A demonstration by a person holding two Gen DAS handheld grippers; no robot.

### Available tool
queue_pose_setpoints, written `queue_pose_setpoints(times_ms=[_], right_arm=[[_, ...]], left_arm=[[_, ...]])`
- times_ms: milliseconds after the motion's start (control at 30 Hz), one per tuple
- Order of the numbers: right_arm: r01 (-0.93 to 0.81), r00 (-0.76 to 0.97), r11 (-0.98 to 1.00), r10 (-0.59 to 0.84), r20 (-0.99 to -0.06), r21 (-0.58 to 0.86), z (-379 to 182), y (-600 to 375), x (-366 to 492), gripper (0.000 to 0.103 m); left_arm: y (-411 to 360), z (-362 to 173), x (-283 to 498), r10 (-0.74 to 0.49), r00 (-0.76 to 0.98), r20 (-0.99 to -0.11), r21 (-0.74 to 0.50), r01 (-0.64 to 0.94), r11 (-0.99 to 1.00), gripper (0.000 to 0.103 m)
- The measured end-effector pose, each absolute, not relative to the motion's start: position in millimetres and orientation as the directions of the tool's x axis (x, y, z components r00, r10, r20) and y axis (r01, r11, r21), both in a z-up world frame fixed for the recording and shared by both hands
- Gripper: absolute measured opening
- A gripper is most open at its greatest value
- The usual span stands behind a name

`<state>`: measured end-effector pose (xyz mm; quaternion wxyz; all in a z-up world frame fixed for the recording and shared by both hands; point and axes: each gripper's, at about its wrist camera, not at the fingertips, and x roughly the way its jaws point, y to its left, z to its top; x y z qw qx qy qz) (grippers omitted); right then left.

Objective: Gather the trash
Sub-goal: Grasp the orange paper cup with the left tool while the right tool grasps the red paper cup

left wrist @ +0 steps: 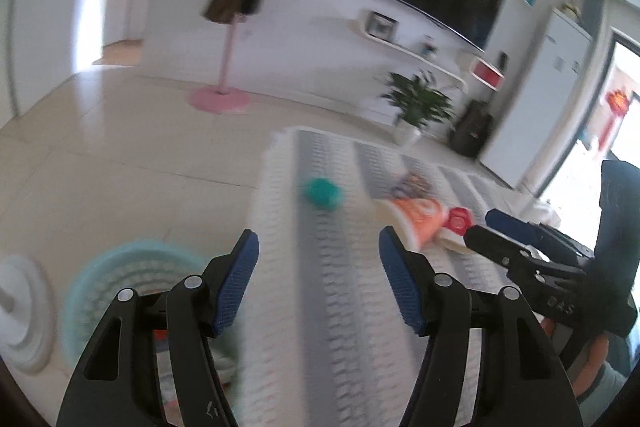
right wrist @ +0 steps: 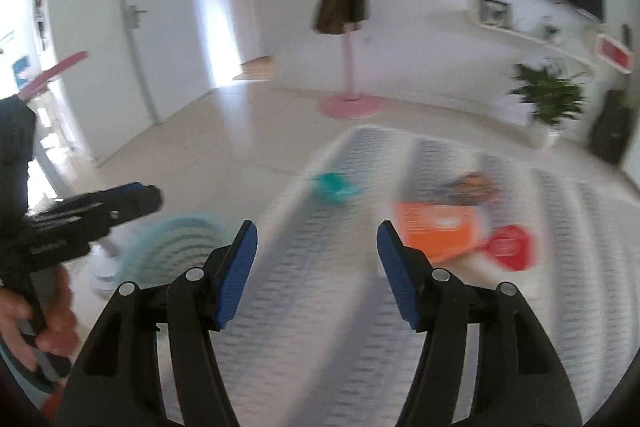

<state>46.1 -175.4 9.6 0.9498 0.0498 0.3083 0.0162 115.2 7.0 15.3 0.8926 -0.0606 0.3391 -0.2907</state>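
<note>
- Both the left gripper (left wrist: 319,281) and right gripper (right wrist: 317,275) are hovering with jaws spread, holding nothing.
- Trash is lying on the striped mat (left wrist: 344,307): teal wad (left wrist: 322,193), orange packet (left wrist: 416,215), red piece (left wrist: 460,219).
- A mint basket (left wrist: 120,287) is sitting on the tiled floor (left wrist: 120,155).

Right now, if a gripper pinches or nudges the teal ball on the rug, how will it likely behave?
The teal ball looks crumpled, so it is probably light and would squash between the pads. Being roundish, it may roll if nudged, though the ribbed rug should slow it. Blur hides its material.
</note>
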Motion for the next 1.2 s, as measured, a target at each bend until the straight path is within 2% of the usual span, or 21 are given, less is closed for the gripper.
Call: queue_pose_setpoints(times_ms=[233, 367, 700, 767, 833, 967, 1000, 1033, 1133, 1200], right_arm=[[0.206, 0.777, 0.975, -0.111, -0.619, 0.083, -25, -283, 36, 0.058], [0.263, 0.743, 0.961, -0.142, -0.654, 0.09, -51, -322, 43, 0.05], [0.301, 0.699, 0.936, -0.085, -0.71, 0.183, -90, -358, 68, 0.05], [0.308, 0.689, 0.935, -0.092, -0.719, 0.176, -94, -358, 75, 0.05], [0.306, 0.684, 0.935, -0.085, -0.725, 0.179, -97, -359, 81, 0.05], [0.308, 0.668, 0.93, -0.062, -0.741, 0.201, -105, -362, 92, 0.05], [0.306, 0.668, 0.929, -0.054, -0.743, 0.207, -107, -364, 94, 0.05], [0.302, 0.67, 0.928, -0.043, -0.741, 0.219, -107, -365, 95, 0.051], [0.293, 0.664, 0.921, -0.005, -0.747, 0.255, -111, -366, 100, 0.057], [0.285, 0.658, 0.918, 0.021, -0.752, 0.276, -114, -367, 104, 0.058]], left_arm=[[-89, -20, 147, -0.617, 0.478, -0.625, -0.341, 0.543, 0.767, 0.058], [-130, -47, 163, -0.617, 0.428, -0.66, -0.353, 0.548, 0.758, 0.058], [-184, -93, 191, -0.588, 0.353, -0.728, -0.37, 0.519, 0.771, 0.058], [-186, -97, 194, -0.607, 0.336, -0.72, -0.401, 0.513, 0.759, 0.053], [-187, -99, 194, -0.632, 0.313, -0.709, -0.434, 0.512, 0.741, 0.039], [-191, -99, 190, -0.658, 0.279, -0.7, -0.456, 0.534, 0.712, 0.018], [-190, -99, 187, -0.663, 0.274, -0.697, -0.459, 0.539, 0.706, 0.009], [-190, -98, 185, -0.669, 0.271, -0.692, -0.464, 0.544, 0.699, 0.003], [-186, -94, 179, -0.678, 0.277, -0.681, -0.463, 0.555, 0.691, 0.001], [-180, -90, 174, -0.687, 0.286, -0.668, -0.467, 0.559, 0.686, 0.001]])
